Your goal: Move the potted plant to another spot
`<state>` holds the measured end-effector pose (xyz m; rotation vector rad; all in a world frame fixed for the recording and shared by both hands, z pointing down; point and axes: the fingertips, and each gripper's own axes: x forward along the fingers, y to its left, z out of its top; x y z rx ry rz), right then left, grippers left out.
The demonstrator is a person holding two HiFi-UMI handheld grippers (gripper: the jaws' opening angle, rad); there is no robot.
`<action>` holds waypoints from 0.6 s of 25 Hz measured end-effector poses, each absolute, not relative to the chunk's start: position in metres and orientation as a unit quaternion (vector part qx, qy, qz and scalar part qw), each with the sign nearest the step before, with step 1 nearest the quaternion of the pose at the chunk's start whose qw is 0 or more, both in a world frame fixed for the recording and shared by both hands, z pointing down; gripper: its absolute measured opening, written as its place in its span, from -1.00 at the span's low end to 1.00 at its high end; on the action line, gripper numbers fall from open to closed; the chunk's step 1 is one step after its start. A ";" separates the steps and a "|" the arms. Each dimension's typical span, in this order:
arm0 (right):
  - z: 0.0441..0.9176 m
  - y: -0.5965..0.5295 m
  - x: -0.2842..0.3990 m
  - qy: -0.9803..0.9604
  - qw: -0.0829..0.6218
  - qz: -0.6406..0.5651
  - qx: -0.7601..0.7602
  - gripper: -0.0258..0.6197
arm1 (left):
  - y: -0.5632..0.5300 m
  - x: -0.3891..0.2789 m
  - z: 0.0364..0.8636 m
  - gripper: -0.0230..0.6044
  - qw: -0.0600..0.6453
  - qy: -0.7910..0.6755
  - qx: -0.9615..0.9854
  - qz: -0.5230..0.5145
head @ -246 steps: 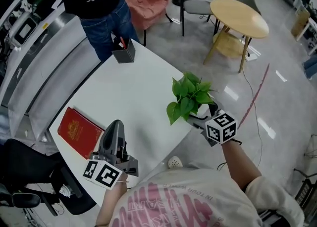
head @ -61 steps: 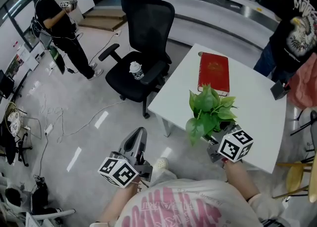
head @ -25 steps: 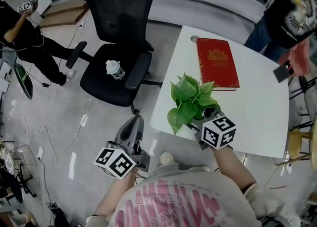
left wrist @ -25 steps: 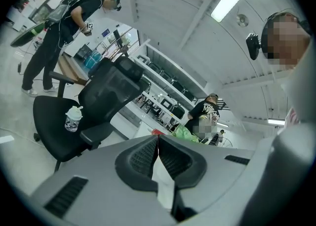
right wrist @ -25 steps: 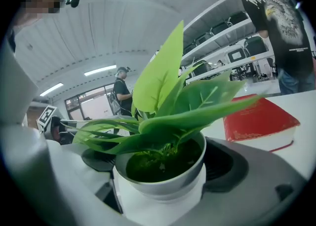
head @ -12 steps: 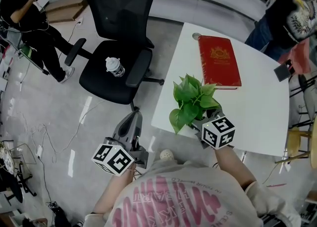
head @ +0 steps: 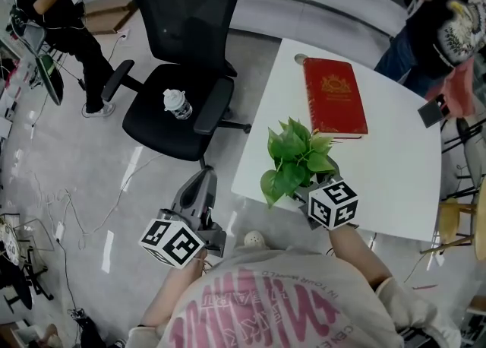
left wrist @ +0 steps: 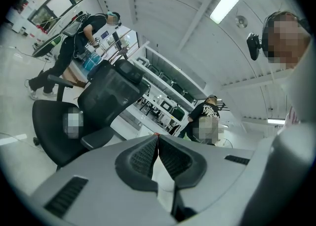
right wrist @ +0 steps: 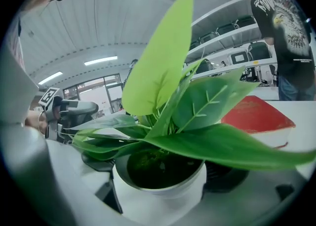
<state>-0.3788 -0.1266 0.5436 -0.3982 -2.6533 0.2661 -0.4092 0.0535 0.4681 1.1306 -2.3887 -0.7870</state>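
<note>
Head view, surface: a white table (head: 395, 164), mostly bare, with a red book (head: 334, 107) lying flat toward its far left side.
Head view, plant: the potted plant (head: 298, 158) sits at the table's near left edge, close to the corner, at the right gripper (head: 315, 193).
Head view, open room: grey floor (head: 91, 187) lies open left of the table. A black office chair (head: 178, 111) with a bottle (head: 176, 103) on its seat stands near the table's left edge. The left gripper (head: 201, 187) hangs over the floor, apart from the table.
Left gripper view: jaws pressed together, nothing between them; the office chair ahead, people farther back.
Right gripper view: jaws clamped on two sides of the white pot (right wrist: 160, 195). Leaves fill the middle, and the red book lies behind at the right.
</note>
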 end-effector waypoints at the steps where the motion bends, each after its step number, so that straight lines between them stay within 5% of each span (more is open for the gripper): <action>1: 0.544 -0.127 -0.379 -0.960 0.219 0.097 -0.144 0.78 | 0.054 -0.409 0.468 -0.85 0.191 -0.850 0.402 -0.281; 15: 0.543 -0.127 -0.378 -0.959 0.223 0.091 -0.149 0.79 | 0.055 -0.398 0.467 -0.85 0.194 -0.851 0.395 -0.285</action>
